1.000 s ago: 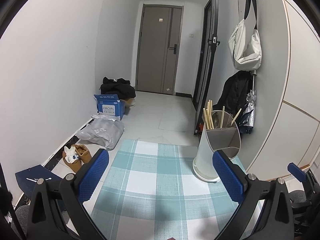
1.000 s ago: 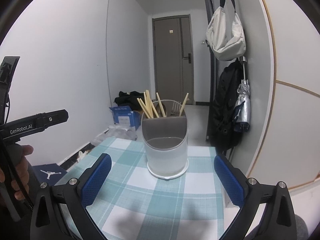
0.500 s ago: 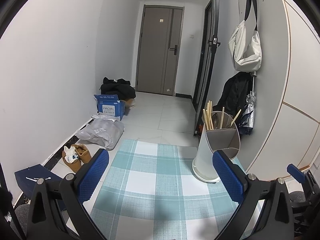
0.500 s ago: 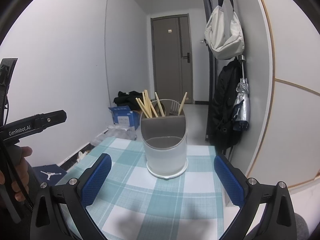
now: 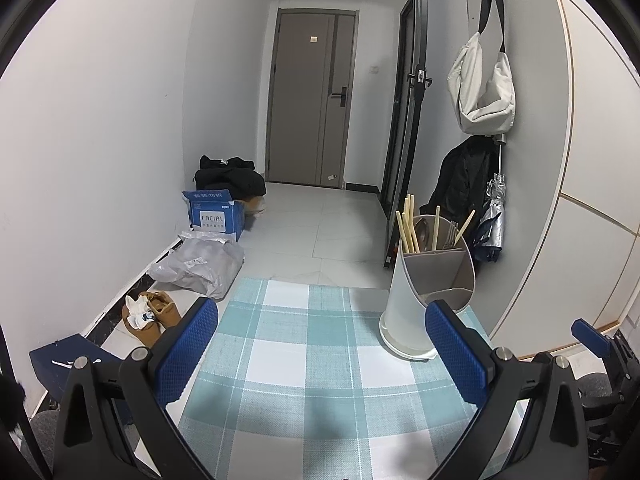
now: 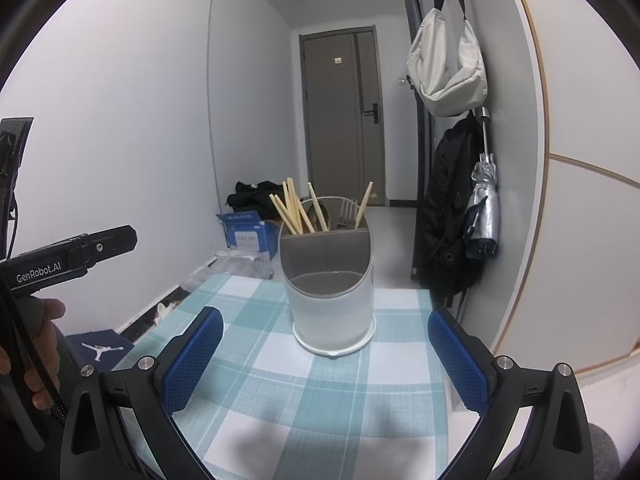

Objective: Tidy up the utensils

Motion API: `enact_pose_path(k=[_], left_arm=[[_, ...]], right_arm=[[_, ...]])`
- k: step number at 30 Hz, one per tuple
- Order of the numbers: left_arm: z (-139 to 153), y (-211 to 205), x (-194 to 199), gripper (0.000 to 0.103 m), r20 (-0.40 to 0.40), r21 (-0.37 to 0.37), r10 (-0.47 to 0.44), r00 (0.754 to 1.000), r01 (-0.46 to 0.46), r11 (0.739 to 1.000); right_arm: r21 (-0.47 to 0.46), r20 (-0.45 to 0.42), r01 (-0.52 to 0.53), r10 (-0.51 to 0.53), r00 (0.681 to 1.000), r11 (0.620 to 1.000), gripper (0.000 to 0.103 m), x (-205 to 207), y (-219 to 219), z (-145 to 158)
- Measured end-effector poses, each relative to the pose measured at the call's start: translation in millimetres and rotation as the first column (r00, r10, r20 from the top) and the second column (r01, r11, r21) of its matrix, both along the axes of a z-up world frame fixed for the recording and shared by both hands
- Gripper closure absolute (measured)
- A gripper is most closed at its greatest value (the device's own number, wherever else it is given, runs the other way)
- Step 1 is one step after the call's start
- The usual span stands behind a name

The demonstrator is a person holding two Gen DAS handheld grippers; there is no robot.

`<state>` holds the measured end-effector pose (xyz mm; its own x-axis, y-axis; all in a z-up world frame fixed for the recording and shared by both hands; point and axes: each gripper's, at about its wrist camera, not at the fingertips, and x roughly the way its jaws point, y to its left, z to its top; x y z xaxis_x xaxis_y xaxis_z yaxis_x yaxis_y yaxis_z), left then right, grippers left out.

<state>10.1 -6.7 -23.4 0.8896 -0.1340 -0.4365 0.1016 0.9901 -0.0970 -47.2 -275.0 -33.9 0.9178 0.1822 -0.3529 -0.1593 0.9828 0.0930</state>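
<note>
At the bottom of the left wrist view the left gripper point(image 5: 320, 354) is seen with its blue-padded fingers point(image 5: 186, 350) spread wide, and nothing is held between them. In the right wrist view the right gripper point(image 6: 320, 358) is likewise seen spread wide and empty, its blue pads point(image 6: 458, 360) set low at either side of the frame. Beneath both, a tablecloth point(image 6: 272, 384) checked in teal and white is spread over the table. At the lower left of the right wrist view a hand point(image 6: 38, 356) is wrapped around the black handle of the other gripper. A white utensil holder point(image 6: 330, 280) with a grey insert is stood upright on the cloth, at the centre of the right wrist view and at the right of centre in the left wrist view point(image 5: 428, 280), just behind the right-hand pad. Wooden chopsticks point(image 6: 294, 212) are seen leaning out of its rear compartment, with a fork point(image 6: 348, 212) and a spoon point(image 5: 422, 232) beside them; the front compartment appears empty. Beyond the table edge, at the left of the left wrist view, brown shoes point(image 5: 150, 314), a grey plastic bag point(image 5: 200, 264) and a blue carton point(image 5: 216, 214) are laid along the wall. At the upper right a white bag point(image 5: 482, 88) is hung above a dark jacket point(image 5: 460, 182) and a folded umbrella point(image 5: 492, 212). A grey door point(image 5: 312, 100) closes the far end of the hallway.
</note>
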Motion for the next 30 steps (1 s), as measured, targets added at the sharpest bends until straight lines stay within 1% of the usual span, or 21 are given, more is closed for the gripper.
enact_pose_path(k=[6, 11, 20, 24, 30], left_arm=[[0.1, 1.9, -1.5, 0.001, 0.002, -0.015, -0.005, 1.0, 0.005, 1.0], [1.0, 1.0, -3.0, 0.001, 0.012, -0.012, -0.002, 1.0, 0.002, 1.0], [2.1, 2.2, -1.5, 0.001, -0.001, -0.009, 0.006, 1.0, -0.006, 1.0], [2.5, 1.1, -4.1, 0.001, 0.018, -0.006, 0.01, 1.0, -0.01, 1.0], [1.3, -0.8, -4.8, 0.001, 0.024, 0.003, 0.004, 1.0, -0.004, 1.0]], right_arm=[[0.006, -0.003, 0.005, -0.005, 1.0, 1.0, 0.0, 0.3, -1.0, -0.6], [-0.003, 0.0, 0.003, -0.003, 1.0, 1.0, 0.0, -0.2, 0.7, -0.7], [-0.005, -0.001, 0.001, -0.001, 1.0, 1.0, 0.0, -0.2, 1.0, -0.8], [-0.011, -0.003, -0.003, 0.003, 1.0, 1.0, 0.0, -0.4, 1.5, -1.3], [-0.013, -0.005, -0.003, 0.003, 1.0, 1.0, 0.0, 0.3, 1.7, -2.0]])
